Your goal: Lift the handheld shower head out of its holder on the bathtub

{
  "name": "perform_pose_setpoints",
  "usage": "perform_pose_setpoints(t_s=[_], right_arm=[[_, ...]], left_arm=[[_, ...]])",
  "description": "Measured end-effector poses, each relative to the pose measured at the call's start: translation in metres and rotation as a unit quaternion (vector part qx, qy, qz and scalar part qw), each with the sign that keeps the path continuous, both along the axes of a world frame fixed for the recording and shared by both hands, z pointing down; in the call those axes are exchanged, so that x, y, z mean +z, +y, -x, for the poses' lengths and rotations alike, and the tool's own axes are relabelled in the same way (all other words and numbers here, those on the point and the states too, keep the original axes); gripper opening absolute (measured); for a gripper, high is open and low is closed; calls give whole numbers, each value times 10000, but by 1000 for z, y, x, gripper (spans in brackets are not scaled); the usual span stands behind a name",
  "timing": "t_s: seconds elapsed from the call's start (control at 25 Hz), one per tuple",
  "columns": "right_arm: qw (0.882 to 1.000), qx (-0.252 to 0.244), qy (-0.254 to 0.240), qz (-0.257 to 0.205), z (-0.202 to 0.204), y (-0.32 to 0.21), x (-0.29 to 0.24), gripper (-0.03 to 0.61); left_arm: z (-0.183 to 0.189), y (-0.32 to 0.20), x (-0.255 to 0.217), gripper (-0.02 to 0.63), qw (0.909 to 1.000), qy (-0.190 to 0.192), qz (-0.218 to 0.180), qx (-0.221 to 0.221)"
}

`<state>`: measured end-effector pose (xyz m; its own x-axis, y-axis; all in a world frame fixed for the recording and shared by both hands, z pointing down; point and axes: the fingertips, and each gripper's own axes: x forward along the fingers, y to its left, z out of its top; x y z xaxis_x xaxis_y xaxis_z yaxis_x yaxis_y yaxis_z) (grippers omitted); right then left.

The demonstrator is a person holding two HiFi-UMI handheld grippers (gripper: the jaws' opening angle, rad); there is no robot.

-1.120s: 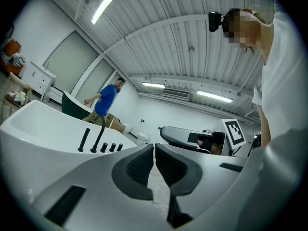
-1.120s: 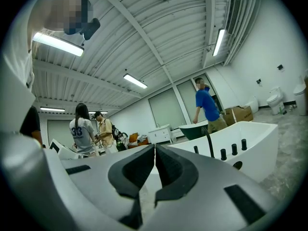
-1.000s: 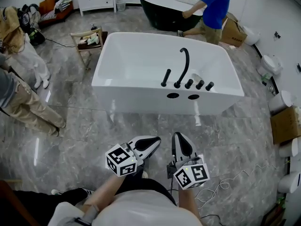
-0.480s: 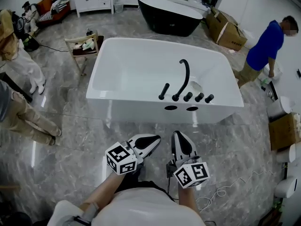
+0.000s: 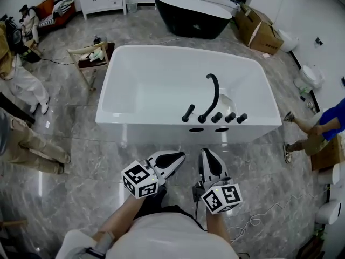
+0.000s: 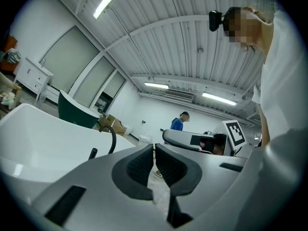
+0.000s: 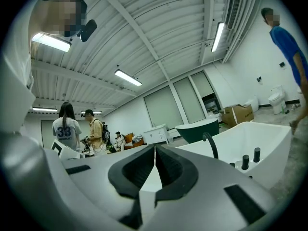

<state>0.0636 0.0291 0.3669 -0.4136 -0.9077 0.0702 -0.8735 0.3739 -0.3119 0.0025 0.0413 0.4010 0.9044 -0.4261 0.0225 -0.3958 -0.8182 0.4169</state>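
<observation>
Head view: the shower head [image 5: 188, 113] is the black stick parked in its holder on the near rim of the tub [image 5: 135, 120], just left of the curved spout [image 5: 212, 93], with three knobs [image 5: 229, 117] in a row on the spout's other side. It stands up out of the rim with a slight tilt, so its long axis runs up-down. Both grippers sit low in front of the person, well short of the tub, and the shower head lies straight ahead of them. The left gripper [image 5: 177, 156] looks a touch better lined up with it than the right gripper [image 5: 207, 154] – not by much though.

Left gripper view: fingers closed on nothing. The shower head [image 6: 92, 153] pokes up ahead and to the left of them, next to the spout [image 6: 113, 138].

Right gripper view: fingers pressed together, empty too. I can see the spout [image 7: 210, 146] and knobs [image 7: 245, 161] off to the right – I can't pick out the shower head here.
</observation>
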Motion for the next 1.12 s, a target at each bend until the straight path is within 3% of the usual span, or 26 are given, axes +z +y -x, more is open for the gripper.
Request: perform_pose_setpoints(t_s=[0.64, 1.12], right_arm=[[10000, 85, -26, -11, 0, -66, 5, 18], [9998, 168, -133, -11, -8, -79, 6, 18]], left_arm=[[-5, -72, 7, 20, 9998, 45, -7, 211], [-9, -82, 7, 20, 9996, 24, -19, 285]])
